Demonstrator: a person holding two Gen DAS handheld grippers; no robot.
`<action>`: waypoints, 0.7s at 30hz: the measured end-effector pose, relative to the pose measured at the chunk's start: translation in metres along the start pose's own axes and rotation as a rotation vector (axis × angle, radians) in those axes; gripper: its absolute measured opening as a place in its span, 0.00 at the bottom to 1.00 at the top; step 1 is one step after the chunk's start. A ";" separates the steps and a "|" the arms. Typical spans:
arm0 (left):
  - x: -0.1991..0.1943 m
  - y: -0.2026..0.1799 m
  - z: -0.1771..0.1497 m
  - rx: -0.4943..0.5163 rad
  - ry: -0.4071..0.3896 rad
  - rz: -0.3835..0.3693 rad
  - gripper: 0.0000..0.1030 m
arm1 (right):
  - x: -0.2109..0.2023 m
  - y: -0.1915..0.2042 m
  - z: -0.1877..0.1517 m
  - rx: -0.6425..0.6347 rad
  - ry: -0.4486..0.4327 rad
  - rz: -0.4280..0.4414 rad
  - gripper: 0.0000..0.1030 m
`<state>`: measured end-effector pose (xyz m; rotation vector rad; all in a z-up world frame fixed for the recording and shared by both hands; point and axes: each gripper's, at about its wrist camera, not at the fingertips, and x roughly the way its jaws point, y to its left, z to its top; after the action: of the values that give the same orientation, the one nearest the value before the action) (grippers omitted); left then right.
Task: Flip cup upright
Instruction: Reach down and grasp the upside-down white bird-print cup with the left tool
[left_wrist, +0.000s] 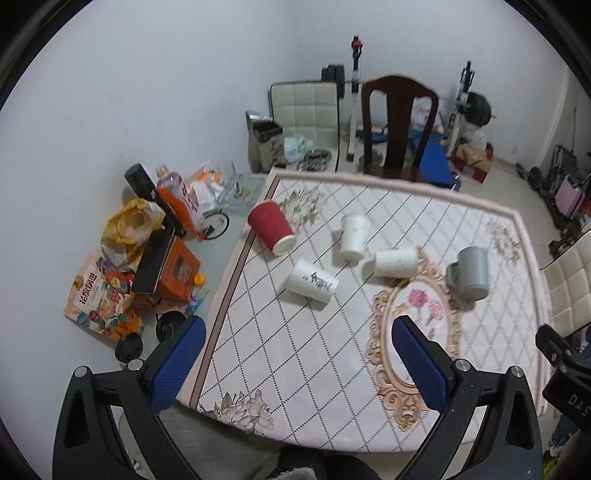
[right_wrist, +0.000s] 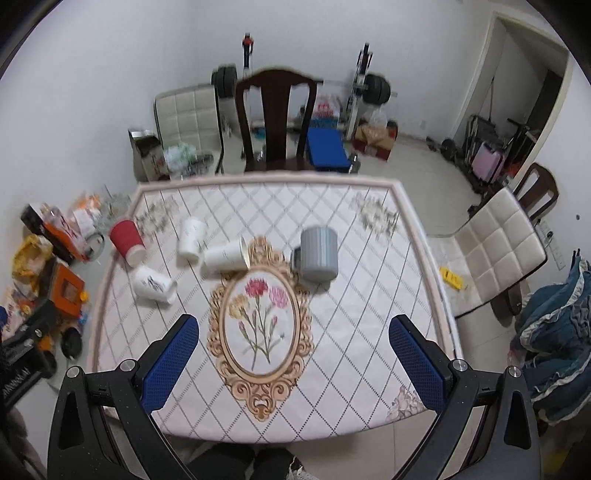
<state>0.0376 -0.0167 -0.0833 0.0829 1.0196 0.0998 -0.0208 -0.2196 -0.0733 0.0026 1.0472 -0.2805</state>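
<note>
Several cups stand or lie on the patterned tablecloth (left_wrist: 295, 369). A red ribbed paper cup (left_wrist: 271, 229) (right_wrist: 127, 242) lies on its side at the left. A white cup with black print (left_wrist: 312, 282) (right_wrist: 153, 284) lies on its side nearest me. Another white cup (left_wrist: 354, 236) (right_wrist: 191, 240) stands upside down. A third white cup (left_wrist: 395, 262) (right_wrist: 225, 258) lies on its side. A grey mug (left_wrist: 469, 273) (right_wrist: 317, 254) stands upside down. My left gripper (left_wrist: 299, 332) and right gripper (right_wrist: 293, 332) are open and empty, above the table's near edge.
Snack bags, orange boxes and bottles (left_wrist: 147, 251) clutter the table's bare left strip. A dark wooden chair (right_wrist: 277, 122) stands at the far edge, a white padded chair (right_wrist: 495, 243) at the right. Gym gear lines the back wall.
</note>
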 end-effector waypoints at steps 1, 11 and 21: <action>0.008 -0.001 0.000 0.007 0.015 0.009 1.00 | 0.010 0.001 -0.001 -0.005 0.018 -0.005 1.00; 0.128 -0.018 0.035 0.075 0.185 0.008 1.00 | 0.150 0.032 0.001 -0.003 0.236 -0.037 1.00; 0.237 -0.049 0.084 0.152 0.299 -0.055 0.99 | 0.262 0.062 0.026 0.015 0.388 -0.093 0.93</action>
<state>0.2349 -0.0386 -0.2453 0.1822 1.3264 -0.0167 0.1383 -0.2229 -0.2926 0.0223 1.4333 -0.3817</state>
